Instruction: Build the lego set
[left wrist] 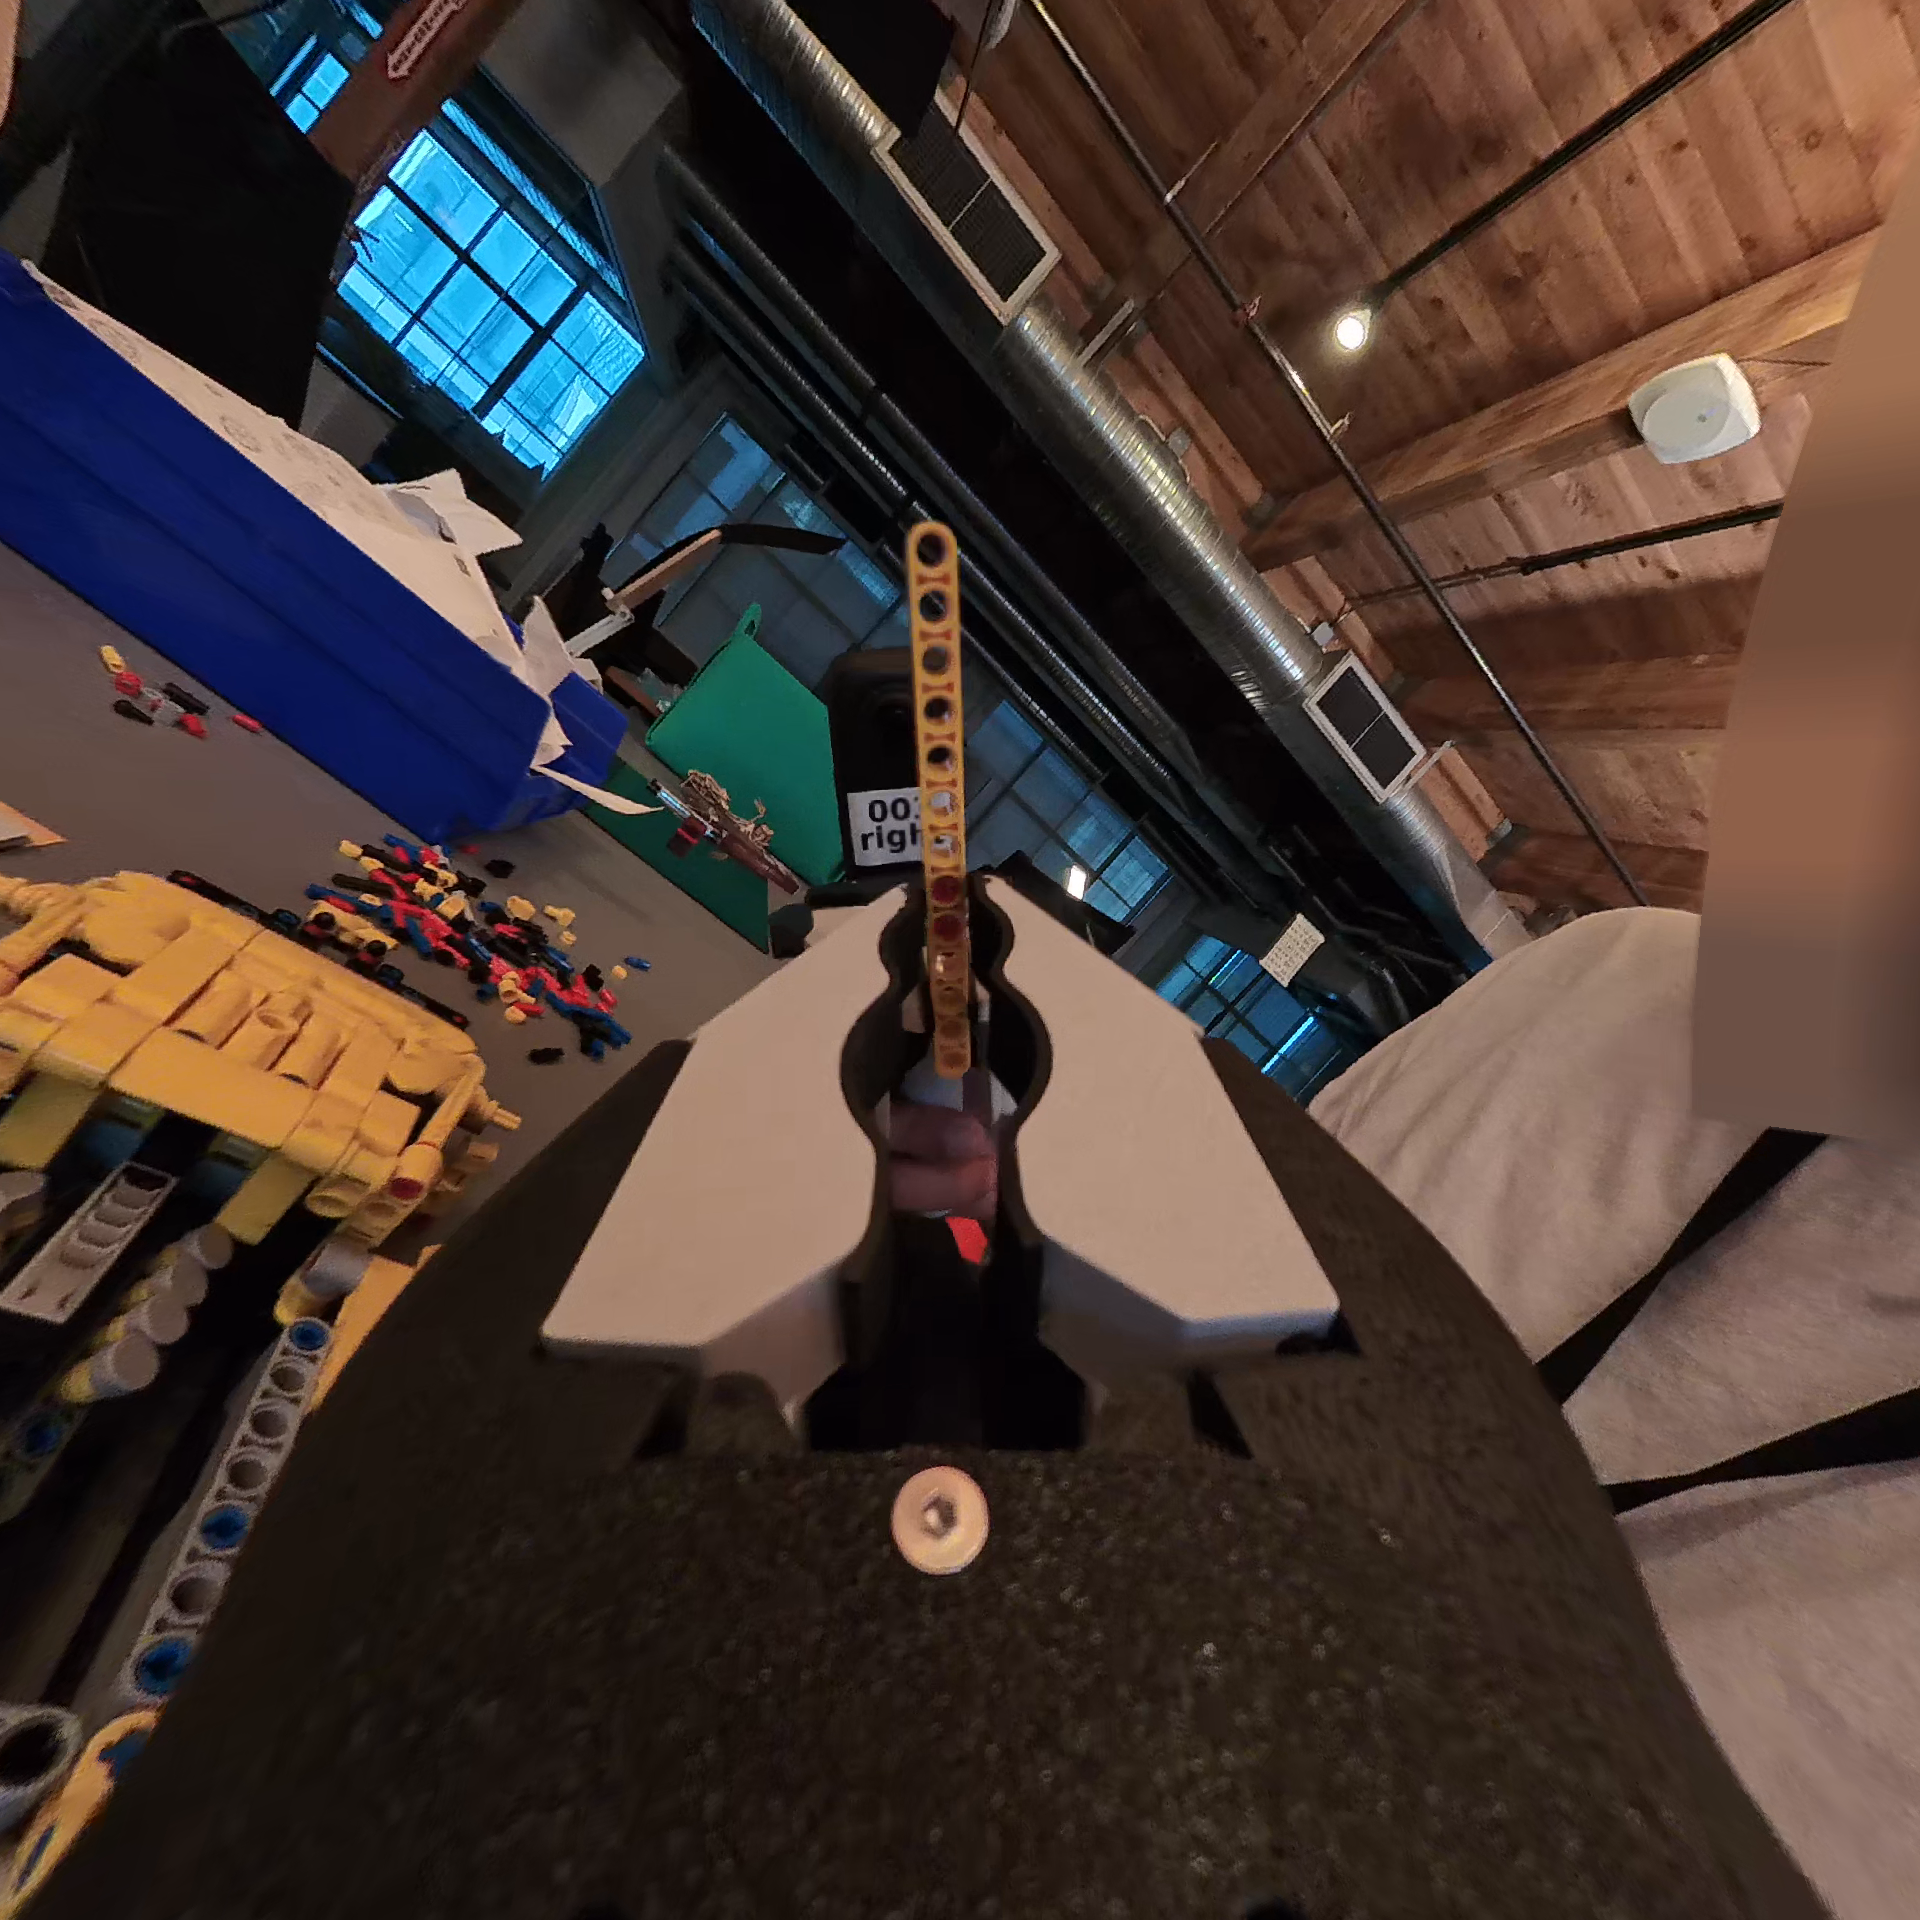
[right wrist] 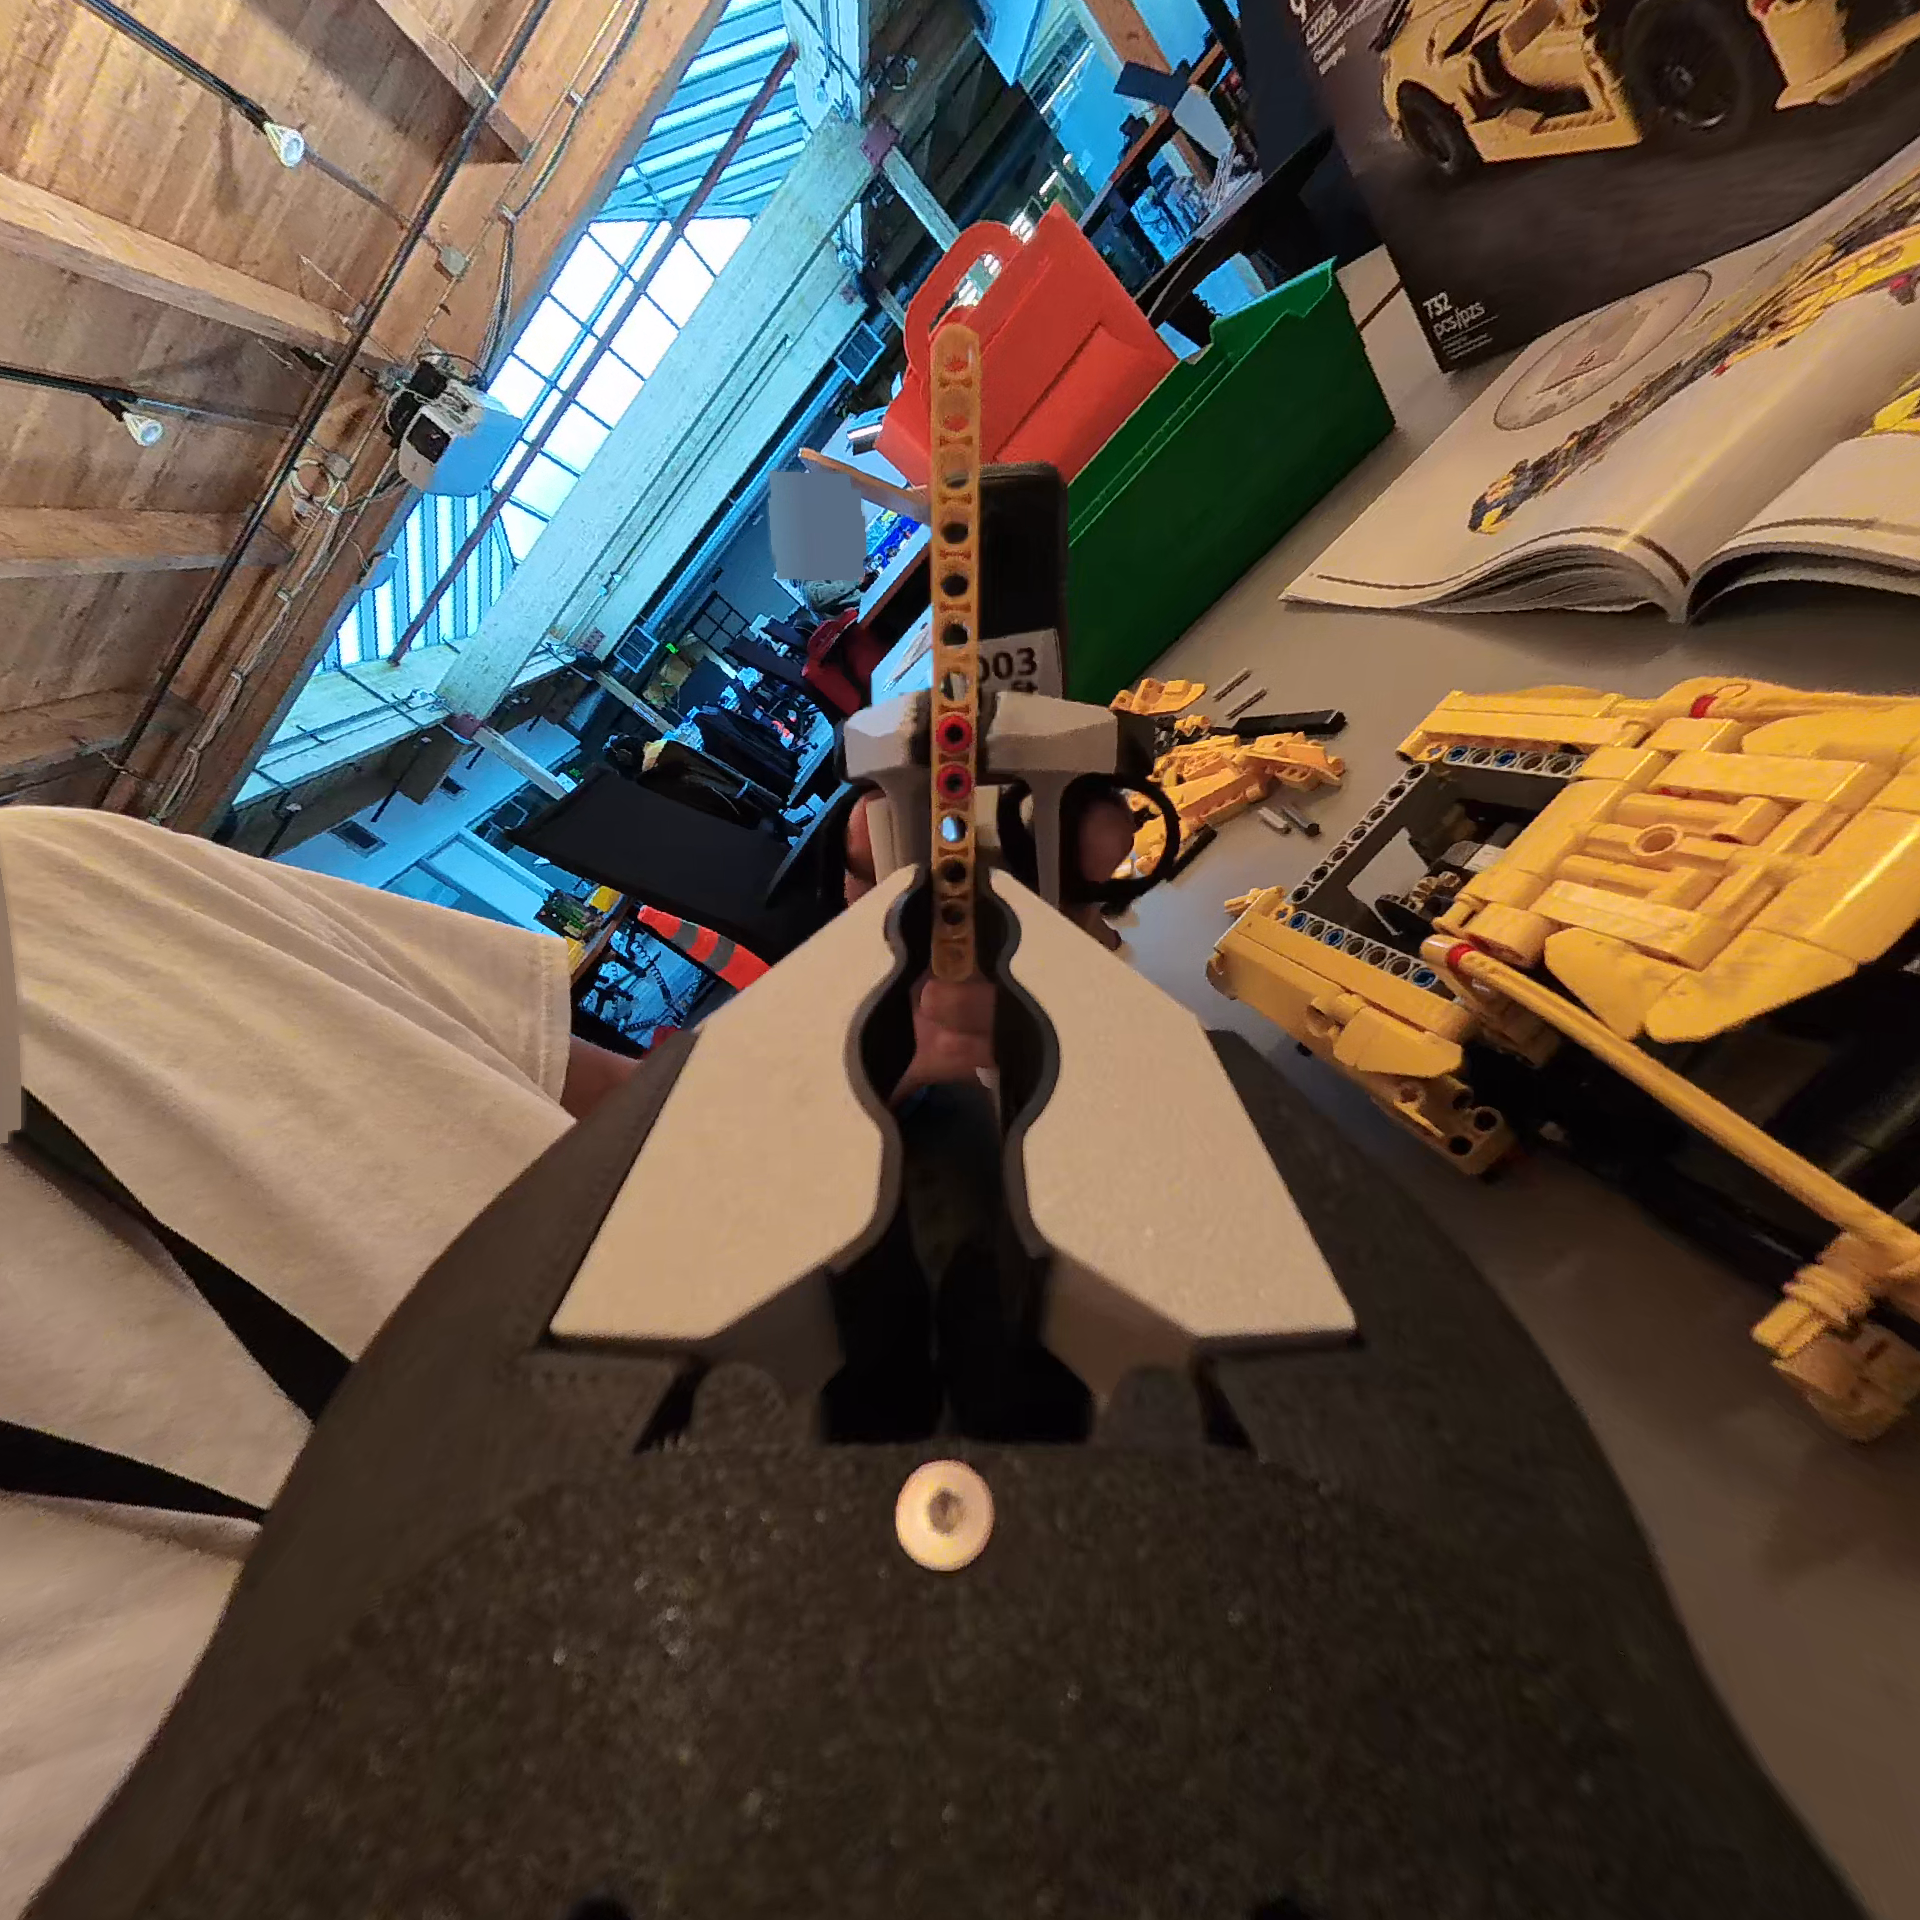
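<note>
A: What does the left hand-held gripper [left wrist: 948,940] pinch?

B: One end of a long yellow plastic beam with holes [left wrist: 940,790]. The right hand-held gripper [right wrist: 954,914] squeezes the other end (two red pins sit in it).

A: And farther away?

B: The big yellow brick car [right wrist: 1621,862] lies on the grey surface [right wrist: 1299,665].

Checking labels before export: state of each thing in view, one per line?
left gripper: shut on yellow beam
right gripper: shut on yellow beam
yellow beam: held off the table by both grippers, red pins in two holes
yellow car model: partly built, resting on the table
loose pieces: scattered on the table
instruction booklet: lying open
green bin: upright on the table
</note>
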`<state>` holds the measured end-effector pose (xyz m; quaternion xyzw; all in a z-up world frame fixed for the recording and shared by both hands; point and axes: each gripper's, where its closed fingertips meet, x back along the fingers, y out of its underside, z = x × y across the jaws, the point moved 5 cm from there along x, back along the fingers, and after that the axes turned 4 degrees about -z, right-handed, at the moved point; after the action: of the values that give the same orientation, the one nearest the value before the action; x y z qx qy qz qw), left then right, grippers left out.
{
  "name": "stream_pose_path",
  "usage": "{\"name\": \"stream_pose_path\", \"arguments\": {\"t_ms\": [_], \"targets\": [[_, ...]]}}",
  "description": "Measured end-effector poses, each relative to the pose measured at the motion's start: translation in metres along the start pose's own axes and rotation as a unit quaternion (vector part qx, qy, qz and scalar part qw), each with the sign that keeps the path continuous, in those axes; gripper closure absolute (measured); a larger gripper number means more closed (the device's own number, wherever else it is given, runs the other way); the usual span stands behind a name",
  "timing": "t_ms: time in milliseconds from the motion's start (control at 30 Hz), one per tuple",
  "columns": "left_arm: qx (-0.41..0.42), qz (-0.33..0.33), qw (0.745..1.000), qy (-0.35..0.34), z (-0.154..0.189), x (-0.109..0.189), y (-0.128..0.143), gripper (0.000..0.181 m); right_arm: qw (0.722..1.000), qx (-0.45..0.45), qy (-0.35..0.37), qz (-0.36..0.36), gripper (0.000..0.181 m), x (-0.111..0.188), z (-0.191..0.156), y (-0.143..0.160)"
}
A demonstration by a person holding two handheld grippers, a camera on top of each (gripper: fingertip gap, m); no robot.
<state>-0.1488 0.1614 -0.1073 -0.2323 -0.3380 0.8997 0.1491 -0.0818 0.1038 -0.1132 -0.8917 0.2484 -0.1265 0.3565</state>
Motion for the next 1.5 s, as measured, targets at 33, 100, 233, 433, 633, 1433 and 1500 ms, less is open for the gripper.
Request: {"name": "stream_pose_path", "arguments": {"t_ms": [33, 100, 233, 433, 633, 1433, 1500], "targets": [[-0.001, -0.002, 1.000, -0.003, 0.000, 0.001, 0.000, 0.175, 1.000, -0.002, -0.001, 0.000, 0.176, 0.001, 0.000, -0.001], [-0.018, -0.009, 1.000, -0.011, 0.001, 0.000, 0.001, 0.175, 1.000, -0.003, -0.003, -0.005, 0.175, 0.002, 0.000, 0.000], [-0.026, -0.017, 0.999, -0.012, 0.002, -0.001, 0.002, 0.174, 1.000, -0.009, -0.011, -0.008, 0.175, 0.002, 0.000, 0.002], [-0.057, -0.031, 0.998, -0.021, 0.006, -0.002, 0.004, 0.174, 1.000, -0.001, -0.007, -0.017, 0.176, 0.002, -0.003, 0.003], [-0.073, -0.030, 0.996, -0.041, 0.005, 0.002, 0.001, 0.175, 0.988, 0.120, 0.087, -0.042, 0.145, 0.031, 0.012, -0.002], [-0.068, -0.071, 0.991, -0.093, -0.012, -0.001, 0.011, 0.175, 0.766, 0.390, 0.165, -0.483, 0.175, 0.056, 0.073, 0.078], [-0.065, -0.073, 0.991, -0.087, -0.012, -0.001, 0.012, 0.175, 0.798, 0.380, 0.159, -0.440, 0.175, 0.052, 0.065, 0.067]]}}
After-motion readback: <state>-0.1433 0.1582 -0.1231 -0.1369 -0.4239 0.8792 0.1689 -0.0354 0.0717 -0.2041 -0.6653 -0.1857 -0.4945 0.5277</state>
